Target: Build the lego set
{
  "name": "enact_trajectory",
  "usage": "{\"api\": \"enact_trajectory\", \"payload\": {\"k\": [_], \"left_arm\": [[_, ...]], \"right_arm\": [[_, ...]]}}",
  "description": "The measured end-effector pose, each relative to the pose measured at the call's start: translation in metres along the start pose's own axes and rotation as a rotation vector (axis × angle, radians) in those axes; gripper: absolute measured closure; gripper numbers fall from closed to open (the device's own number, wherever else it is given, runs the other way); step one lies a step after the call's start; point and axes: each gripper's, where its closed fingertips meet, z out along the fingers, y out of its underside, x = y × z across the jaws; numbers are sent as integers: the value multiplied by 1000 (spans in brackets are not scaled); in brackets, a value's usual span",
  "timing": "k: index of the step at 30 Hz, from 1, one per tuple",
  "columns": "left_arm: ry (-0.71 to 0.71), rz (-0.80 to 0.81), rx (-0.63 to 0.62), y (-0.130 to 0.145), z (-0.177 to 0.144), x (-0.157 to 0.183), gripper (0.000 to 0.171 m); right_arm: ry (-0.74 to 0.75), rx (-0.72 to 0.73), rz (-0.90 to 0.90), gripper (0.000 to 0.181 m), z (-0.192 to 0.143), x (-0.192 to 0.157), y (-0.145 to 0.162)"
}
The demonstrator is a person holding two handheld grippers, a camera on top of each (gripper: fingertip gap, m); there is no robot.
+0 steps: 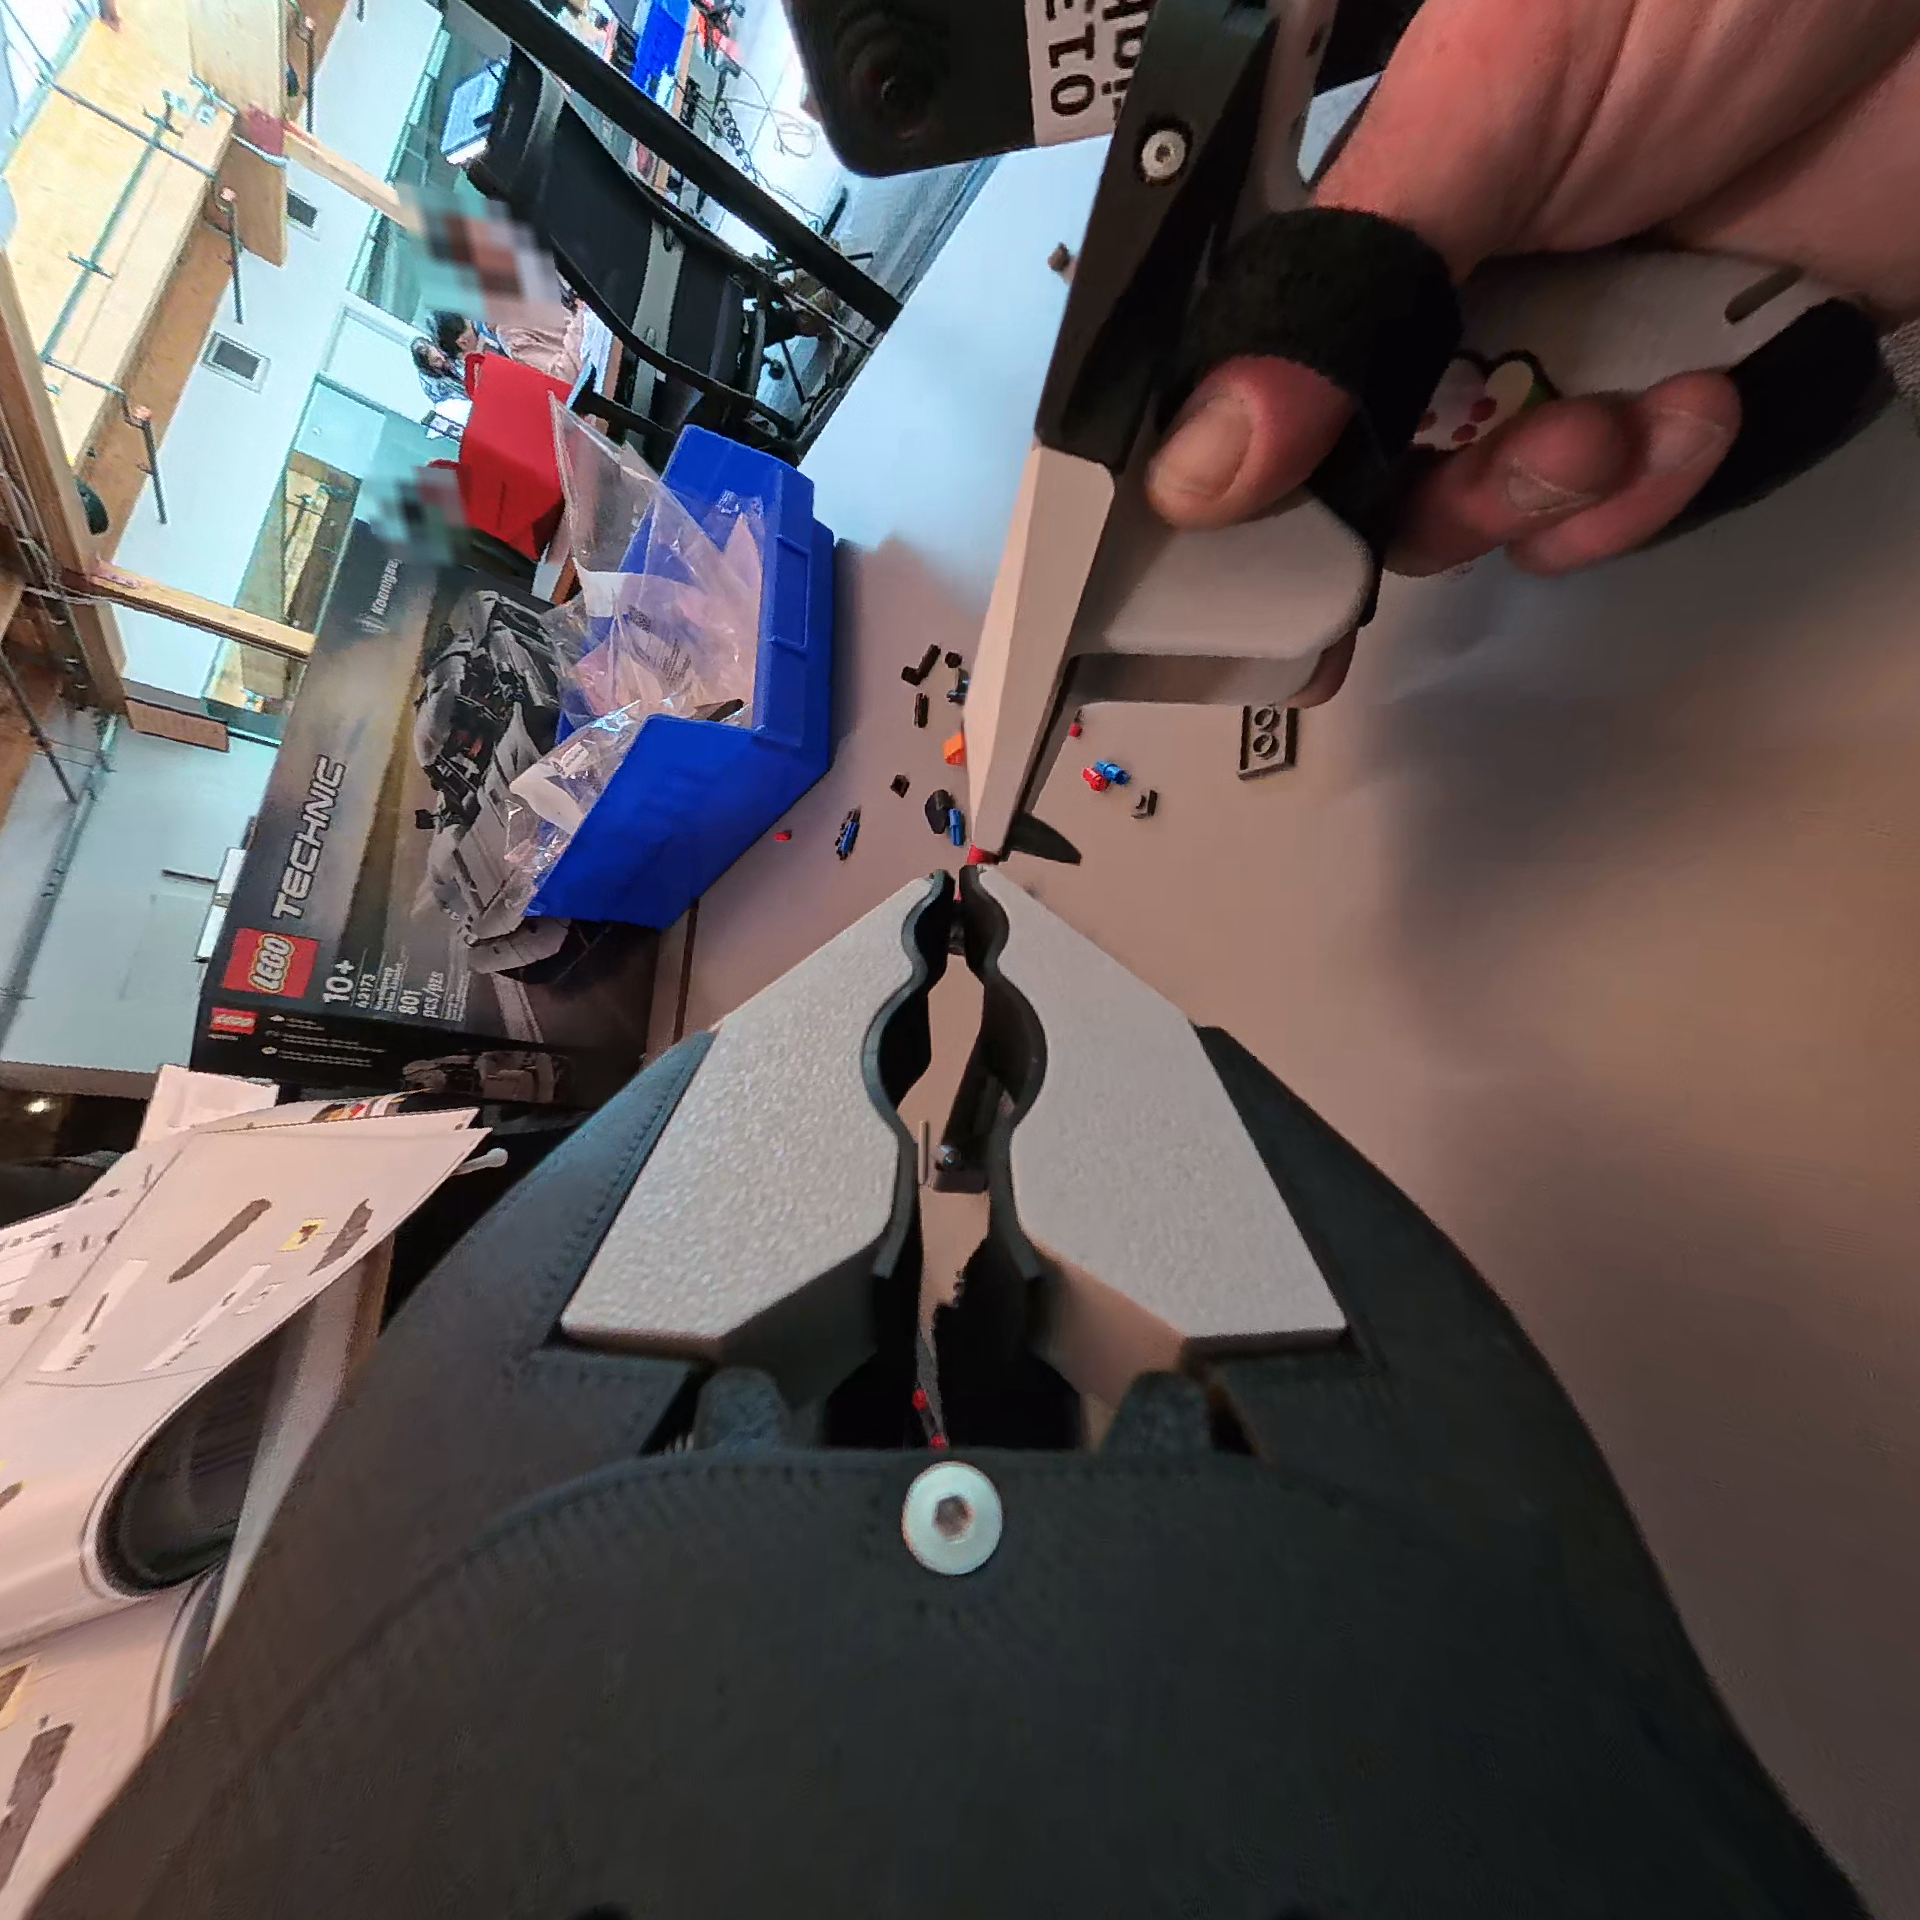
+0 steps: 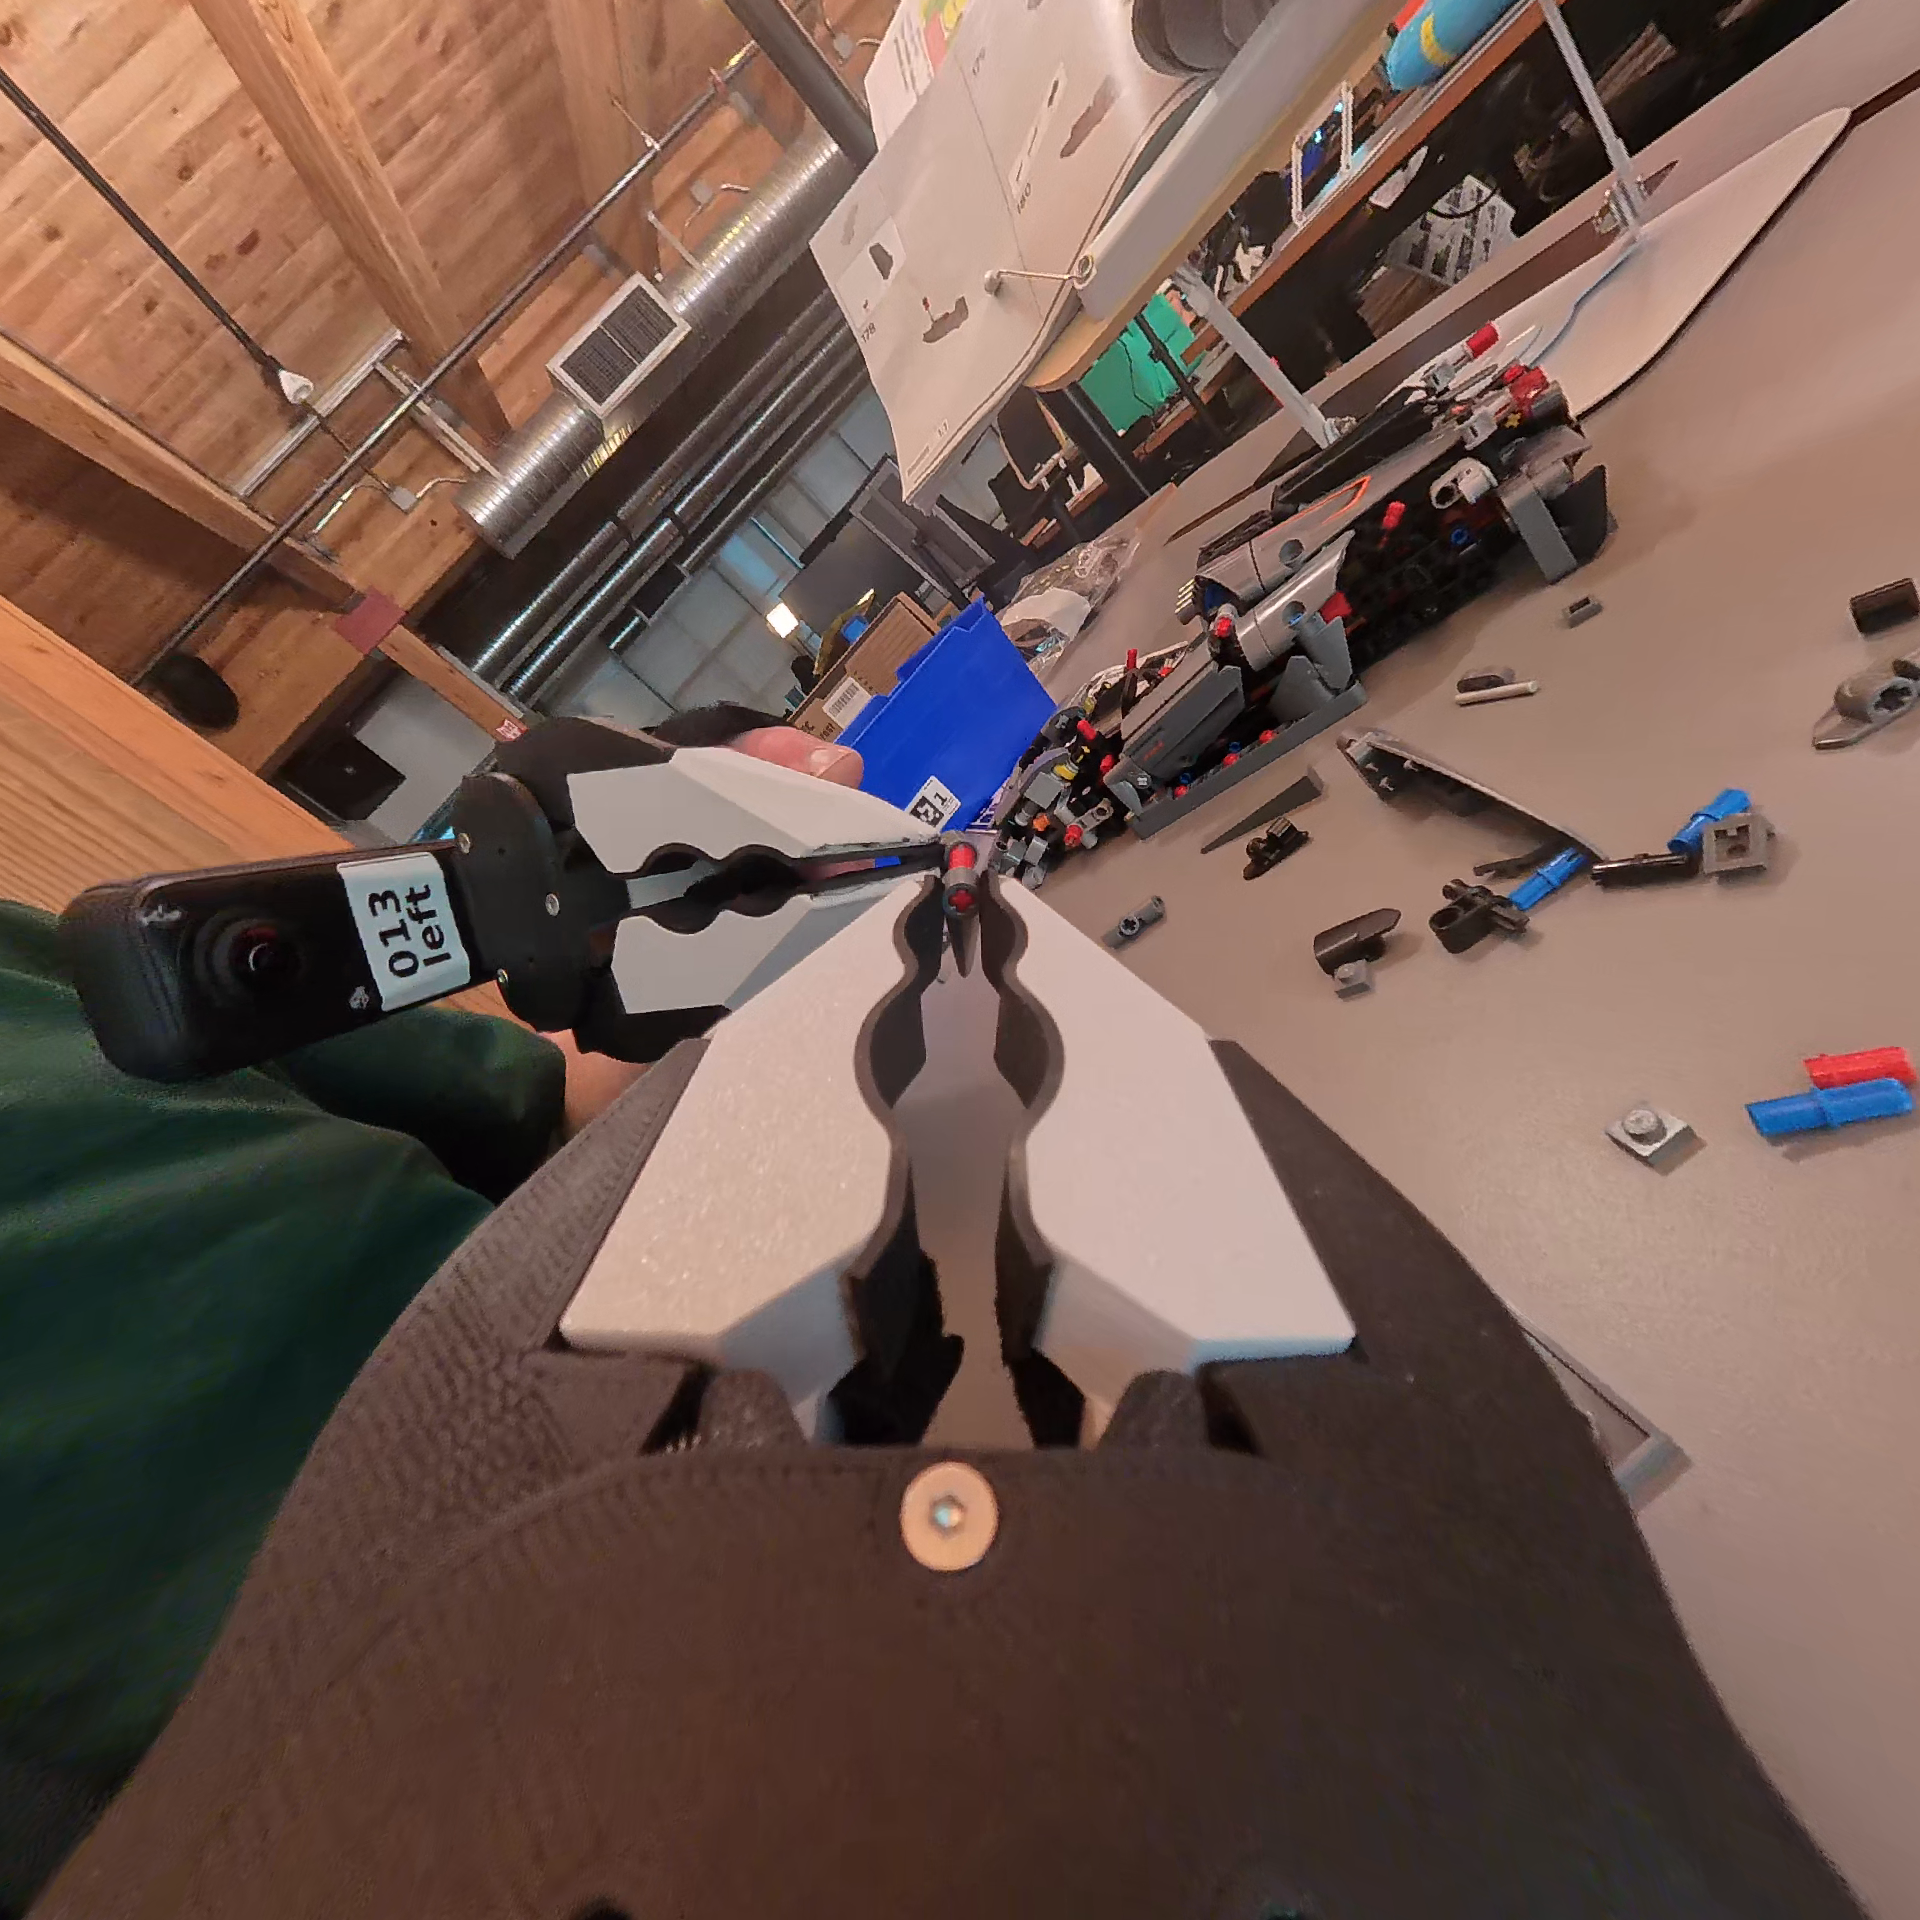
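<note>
Grey and wide, the surface [image 2: 1558, 1299] carries a scatter of loose lego pieces [image 2: 1829, 1101] — blue and red pins, small grey and black bits — with the half-built lego car [image 2: 1382, 582] sitting farther back near a blue bin [image 1: 717, 717] stuffed with clear bags. Beside the bin I see the set's box [image 1: 416, 831], and instruction pages lie at the near left edge.

My left hand-held gripper [image 1: 954, 883] has its fingers drawn nearly together on a thin dark piece that runs back between them. My right hand-held gripper [image 2: 961, 896] meets it tip to tip and is pinched on a small grey piece with red pin ends [image 2: 960, 878]; the two parts touch at the tips, held above the surface. Whether they are already joined I cannot tell.

A hand [image 1: 1538, 260] with a black finger sleeve grips the right tool.
</note>
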Motion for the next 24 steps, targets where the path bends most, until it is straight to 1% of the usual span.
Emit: {"api": "enact_trajectory", "payload": {"k": [16, 21, 24], "left_arm": [[104, -189, 86, -12, 0, -1, 171], [107, -220, 86, -9, -6, -5, 164], [119, -255, 49, 0, -10, -7, 162]], "right_arm": [[-40, 47, 8, 177, -5, -4, -8], [-48, 53, 7, 177, -7, -5, -8], [-49, 62, 5, 177, -9, -6, -9]]}}
